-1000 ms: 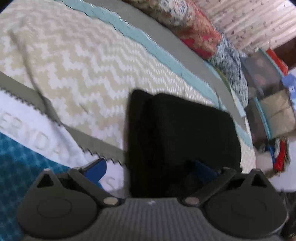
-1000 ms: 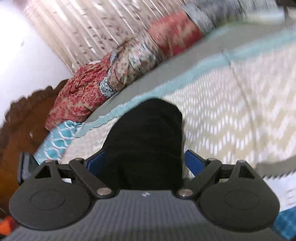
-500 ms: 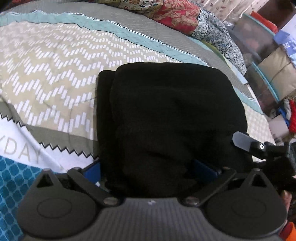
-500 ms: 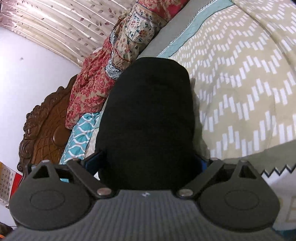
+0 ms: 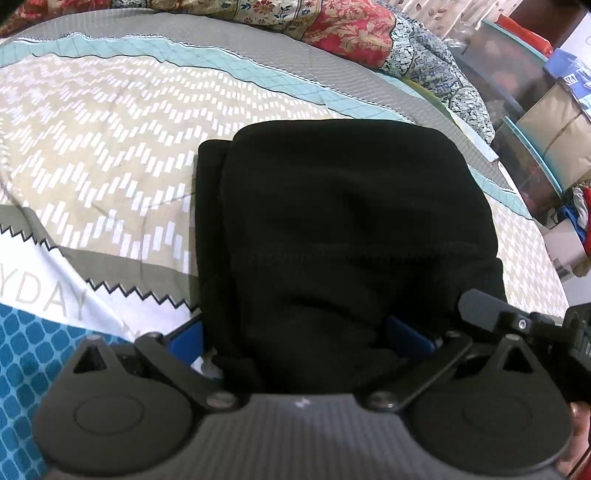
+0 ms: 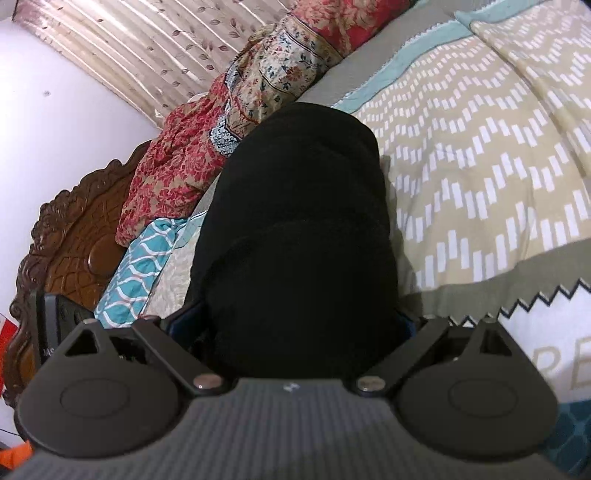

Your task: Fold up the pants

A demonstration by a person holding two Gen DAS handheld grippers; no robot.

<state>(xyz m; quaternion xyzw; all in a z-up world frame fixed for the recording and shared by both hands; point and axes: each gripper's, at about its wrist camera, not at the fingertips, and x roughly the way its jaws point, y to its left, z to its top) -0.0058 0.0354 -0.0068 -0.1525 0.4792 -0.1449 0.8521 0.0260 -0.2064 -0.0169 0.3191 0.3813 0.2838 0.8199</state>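
Note:
The black pants (image 5: pixel 343 229) lie folded into a thick, compact bundle on the patterned bedspread (image 5: pixel 96 140). My left gripper (image 5: pixel 299 336) has its blue fingers spread wide, with the near edge of the bundle between them. In the right wrist view the pants (image 6: pixel 299 236) fill the middle, and my right gripper (image 6: pixel 295 325) also has its jaws wide apart around the bundle's near end. The fingertips of both grippers are mostly hidden by the cloth. The right gripper shows at the right edge of the left wrist view (image 5: pixel 517 325).
Floral pillows (image 5: pixel 351 26) line the far side of the bed. A carved wooden headboard (image 6: pixel 70 236) stands at the left of the right wrist view. Boxes and clutter (image 5: pixel 546 110) stand beyond the bed's right edge. A curtain (image 6: pixel 129 48) hangs behind the pillows.
Both grippers have moved in closer over the bundle, which now fills more of each view. The folded pants have settled onto the bed. The right gripper has come into the left wrist view.

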